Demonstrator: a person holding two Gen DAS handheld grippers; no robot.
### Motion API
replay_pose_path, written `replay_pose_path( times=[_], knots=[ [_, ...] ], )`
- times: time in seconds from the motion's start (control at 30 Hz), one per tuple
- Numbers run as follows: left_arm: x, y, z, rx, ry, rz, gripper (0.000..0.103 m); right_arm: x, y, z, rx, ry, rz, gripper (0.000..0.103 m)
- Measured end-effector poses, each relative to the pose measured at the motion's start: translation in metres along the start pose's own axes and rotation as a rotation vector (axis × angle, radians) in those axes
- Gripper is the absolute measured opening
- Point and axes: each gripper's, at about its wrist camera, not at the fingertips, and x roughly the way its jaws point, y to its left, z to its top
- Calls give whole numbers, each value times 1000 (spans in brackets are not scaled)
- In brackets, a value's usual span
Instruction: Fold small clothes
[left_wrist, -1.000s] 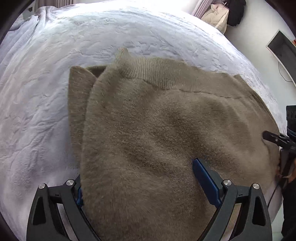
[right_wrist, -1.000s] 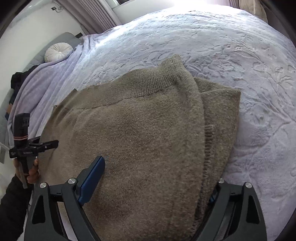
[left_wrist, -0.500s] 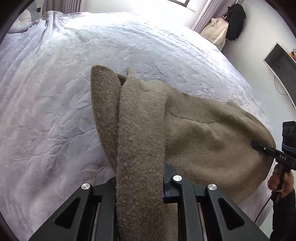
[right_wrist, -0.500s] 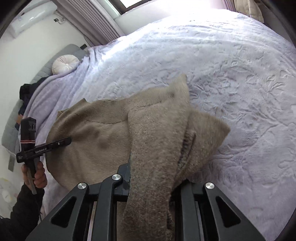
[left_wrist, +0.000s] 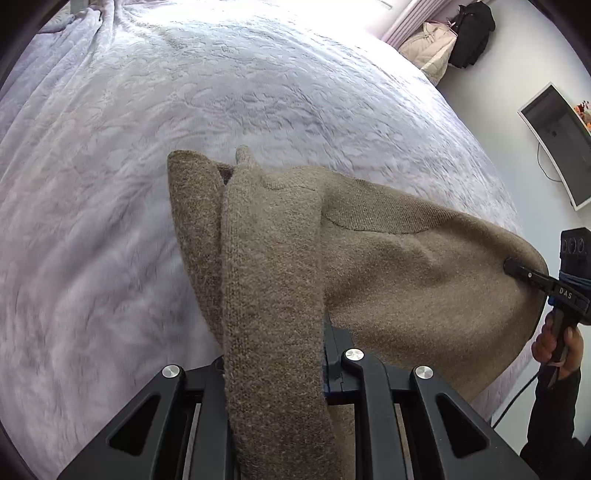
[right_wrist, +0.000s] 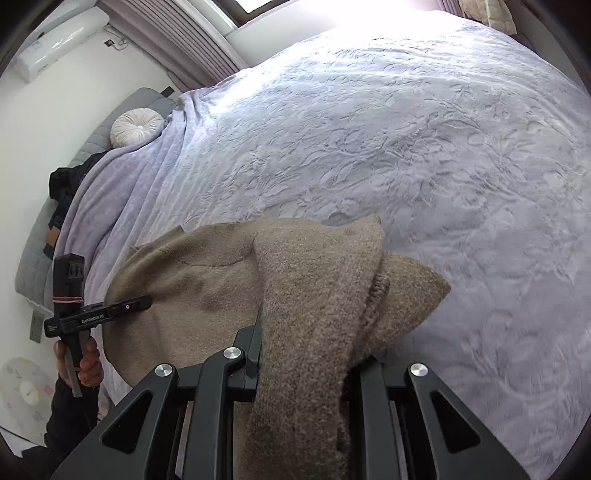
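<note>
While both grippers pinch sweater edges, bedspread lies open beyond.

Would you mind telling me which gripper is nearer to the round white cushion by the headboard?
Left. The left gripper clamps the sweater's edge on the round cushion's side; the right gripper clamps the opposite edge.

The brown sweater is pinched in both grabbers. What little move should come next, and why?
Probably carry the pinched edge forward, away from the person, and lay it over the far part. The left gripper and right gripper are each shut on the sweater, with the near side raised off the purple blanket, while its ribbed far edge seems to rest there. So the fold looks only half made.
</note>
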Motion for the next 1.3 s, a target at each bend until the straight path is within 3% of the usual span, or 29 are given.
replay_pose_path(
  times=[0.27,0.33,0.37,0.43,0.5,0.6,0.7,0.77,0.83,0.87,0.97,1.03,1.13,1.2,1.3],
  knots=[
    [13,10,-69,-33,83,-9,19,10,-9,-70,5,120,-32,23],
    [16,13,-79,-26,59,-18,21,21,-16,-81,4,145,-71,35],
    [14,13,-81,-17,43,-12,25,22,-19,-84,10,143,-87,42],
    [9,13,-87,2,11,73,61,22,-25,-88,19,138,-123,67],
    [0,14,-91,36,-37,161,72,15,-32,-90,35,127,-138,70],
    [-22,17,-99,43,-86,198,72,-7,-42,-94,76,63,-194,75],
    [-50,10,-106,46,-191,258,72,-47,-18,-102,-18,-132,-347,75],
    [-64,-6,-107,72,-258,240,72,-65,15,-109,-161,-245,-341,78],
    [-71,-27,-106,114,-296,164,72,-70,48,-118,-262,-304,-273,83],
    [-71,-38,-105,138,-302,135,72,-67,59,-121,-287,-291,-231,83],
    [-50,-72,-102,227,-288,80,72,-30,81,-124,-330,-135,-129,83],
    [-31,-79,-103,263,-253,101,72,-4,81,-130,-338,-59,-152,83],
    [4,-53,-103,220,-185,210,72,21,64,-138,-341,3,-270,82],
    [23,-25,-105,163,-139,153,72,26,48,-143,-324,9,-261,82],
    [12,-19,-110,153,-180,102,72,23,42,-143,-294,-3,-221,82]
  ],
)
